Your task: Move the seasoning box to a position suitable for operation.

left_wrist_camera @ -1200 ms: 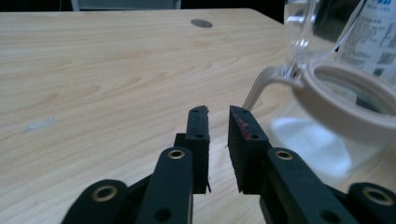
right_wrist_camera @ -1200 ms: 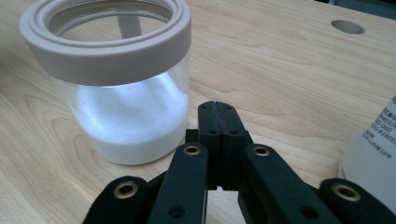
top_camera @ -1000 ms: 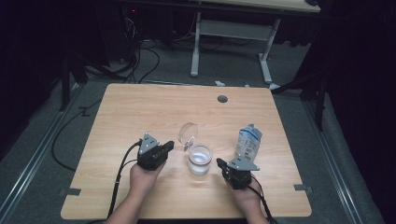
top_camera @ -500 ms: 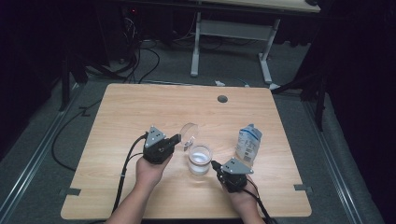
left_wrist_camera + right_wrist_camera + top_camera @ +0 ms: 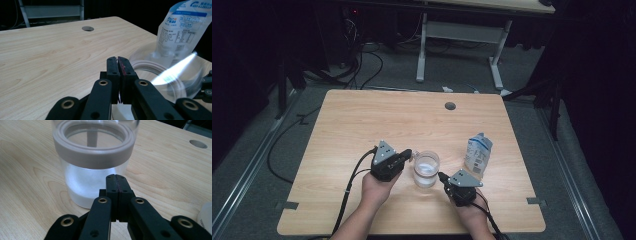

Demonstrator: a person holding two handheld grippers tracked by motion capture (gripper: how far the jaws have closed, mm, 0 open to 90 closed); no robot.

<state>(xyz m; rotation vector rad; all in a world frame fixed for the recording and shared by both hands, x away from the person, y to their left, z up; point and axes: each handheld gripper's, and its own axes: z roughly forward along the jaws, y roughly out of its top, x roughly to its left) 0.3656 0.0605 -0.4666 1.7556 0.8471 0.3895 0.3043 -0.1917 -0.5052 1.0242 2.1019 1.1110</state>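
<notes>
A: Reading from the largest item down, we have the wooden surface [image 5: 362,125], then the white-and-blue pouch [image 5: 477,153] standing upright toward its right side, then the clear jar [image 5: 426,169] at centre front, holding a shallow layer of white powder, its mouth open and ringed by a pale band.

B: How far along do we judge the work?

A: We take the filling as done, or nearly so: powder sits in the jar and the pouch stands apart from it, untouched. What seems left is sealing the jar. In the left gripper view a blurred transparent lid [image 5: 175,75] lies over the rim, and we cannot tell whether it is seated.

B: And the claws?

A: The left claw [image 5: 408,153] rests just beside the jar's left wall, its jaws pressed together on nothing. The right claw [image 5: 442,176] points at the jar's lower right, near its base, jaws likewise pressed together and empty.

B: What differs from the earlier frames?

A: A second ago the lid stood raised behind the jar, near the left claw; now we see it down over the mouth. The left hand has edged closer to the jar, and the right claw has swung away from the pouch toward it. Pouch and jar keep their places.
</notes>
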